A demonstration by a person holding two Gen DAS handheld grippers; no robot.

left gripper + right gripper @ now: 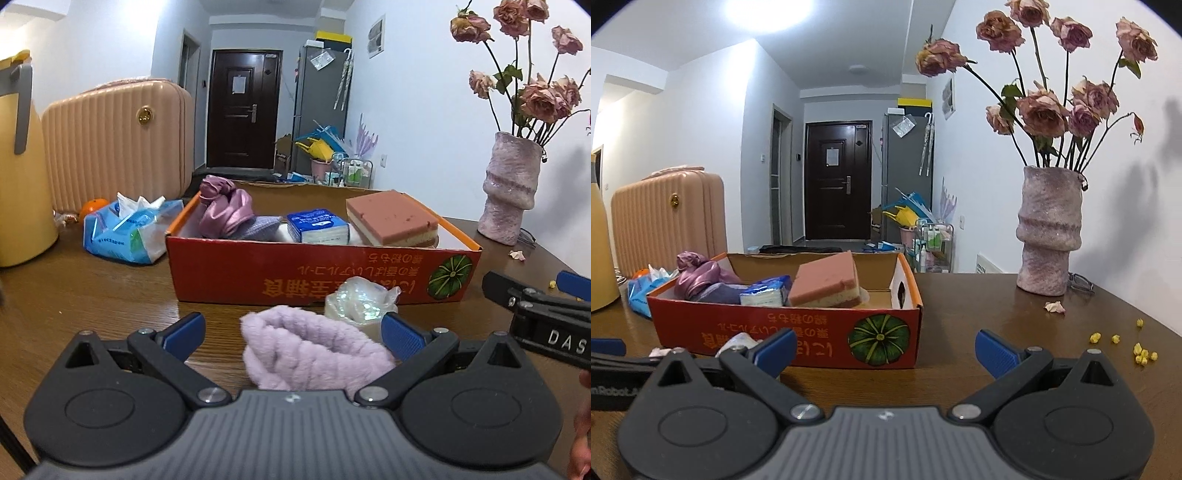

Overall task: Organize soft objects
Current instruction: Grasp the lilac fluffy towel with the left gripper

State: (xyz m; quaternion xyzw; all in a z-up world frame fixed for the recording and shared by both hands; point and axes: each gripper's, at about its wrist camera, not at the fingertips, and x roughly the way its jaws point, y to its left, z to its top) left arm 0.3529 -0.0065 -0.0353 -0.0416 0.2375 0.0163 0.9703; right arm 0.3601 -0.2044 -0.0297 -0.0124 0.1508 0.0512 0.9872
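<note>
The left gripper (291,330) is wide open around the fluffy purple cloth (310,350), which lies on the table (92,295) just before the red box (321,273). I judge the grasp comes now: close the fingers, then lift it over the wall. The right gripper (884,349) is open and holds nothing.

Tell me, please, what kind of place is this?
Probably a home, perhaps an apartment: a wooden table near an entrance door, a suitcase, and a vase of dried roses.
</note>
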